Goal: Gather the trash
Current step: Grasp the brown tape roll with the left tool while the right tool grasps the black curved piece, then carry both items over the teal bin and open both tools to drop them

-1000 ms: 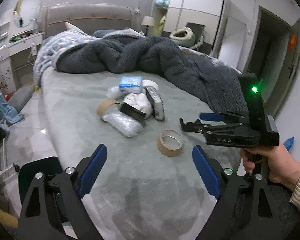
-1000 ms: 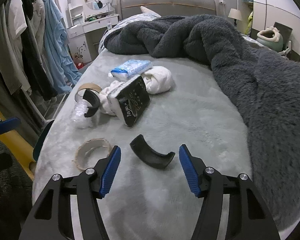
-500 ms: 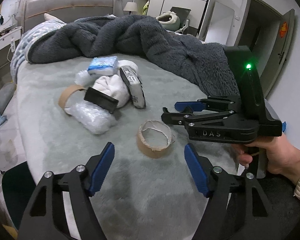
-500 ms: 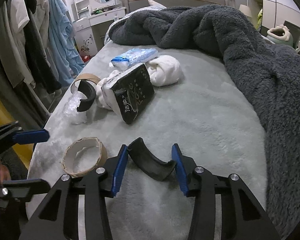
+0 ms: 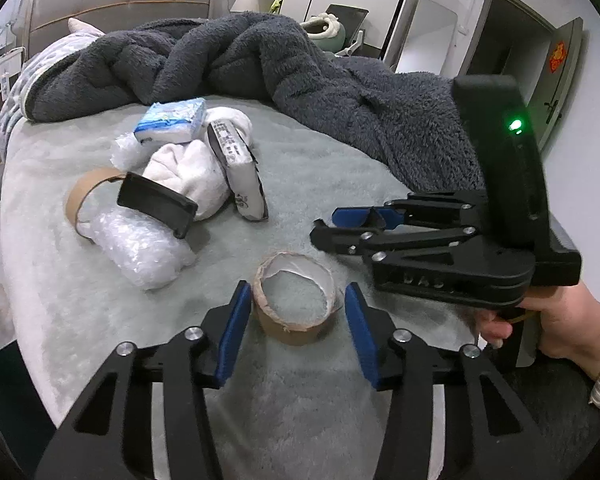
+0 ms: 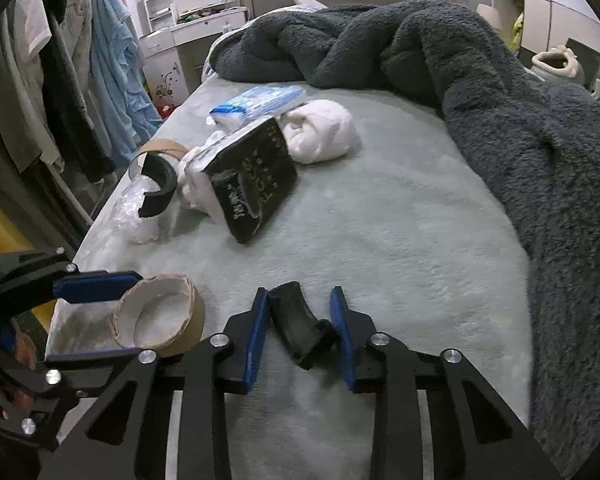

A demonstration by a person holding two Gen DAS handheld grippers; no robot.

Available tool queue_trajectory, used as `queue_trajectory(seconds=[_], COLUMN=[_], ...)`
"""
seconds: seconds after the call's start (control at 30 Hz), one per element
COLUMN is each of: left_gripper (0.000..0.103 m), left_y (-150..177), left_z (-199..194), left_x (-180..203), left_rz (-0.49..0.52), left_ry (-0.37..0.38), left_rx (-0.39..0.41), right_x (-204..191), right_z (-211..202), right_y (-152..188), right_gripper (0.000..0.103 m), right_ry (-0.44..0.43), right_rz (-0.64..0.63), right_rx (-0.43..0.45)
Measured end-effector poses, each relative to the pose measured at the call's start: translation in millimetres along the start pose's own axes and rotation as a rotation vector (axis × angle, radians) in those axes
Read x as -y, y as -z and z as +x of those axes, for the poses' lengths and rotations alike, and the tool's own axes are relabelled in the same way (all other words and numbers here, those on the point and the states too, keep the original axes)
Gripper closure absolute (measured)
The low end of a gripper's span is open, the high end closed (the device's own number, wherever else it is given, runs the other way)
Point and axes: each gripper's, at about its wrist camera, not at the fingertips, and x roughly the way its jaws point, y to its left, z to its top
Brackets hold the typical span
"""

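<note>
While both tools sit low over the near edge of the bed (image 6: 400, 208), the left gripper (image 5: 296, 322) straddles the cardboard tape roll (image 5: 296, 304), pads close but not clamped; the right gripper (image 6: 299, 330) brackets a curved black piece (image 6: 300, 328), left pad touching, right pad just short; farther left lies more trash.

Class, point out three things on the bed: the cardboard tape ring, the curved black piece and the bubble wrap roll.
cardboard tape ring (image 5: 296, 322), left wrist view, outer brown wall.
curved black piece (image 6: 300, 326), right wrist view, inner curved face.
bubble wrap roll (image 5: 140, 246), left wrist view, middle of the roll.
</note>
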Motion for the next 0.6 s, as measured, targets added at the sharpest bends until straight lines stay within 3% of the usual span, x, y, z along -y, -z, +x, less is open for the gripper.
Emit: queue_trajectory(seconds=[0.2, 0.33, 0.6], left_gripper=[0.058, 0.058, 0.058], left_y=[-3.0, -7.3, -12.0], left_z=[3.4, -13.7, -59.8], left_x=[-3.1, -4.2, -21.0], left_rz=[-0.021, -0.039, -0.100], left_ry=[0.007, 0.019, -0.050], left_rx=[-0.002, 0.043, 0.147], right_x=[-5.4, -9.3, -30.6], right_z=[-1.3, -6.7, -30.6], right_y=[-2.9, -9.1, -25.7], right_gripper=[0.075, 0.076, 0.076], right_ry=[0.026, 0.039, 0.066], right_rz=[0.002, 0.013, -0.014], right_rx=[-0.007, 0.006, 0.058])
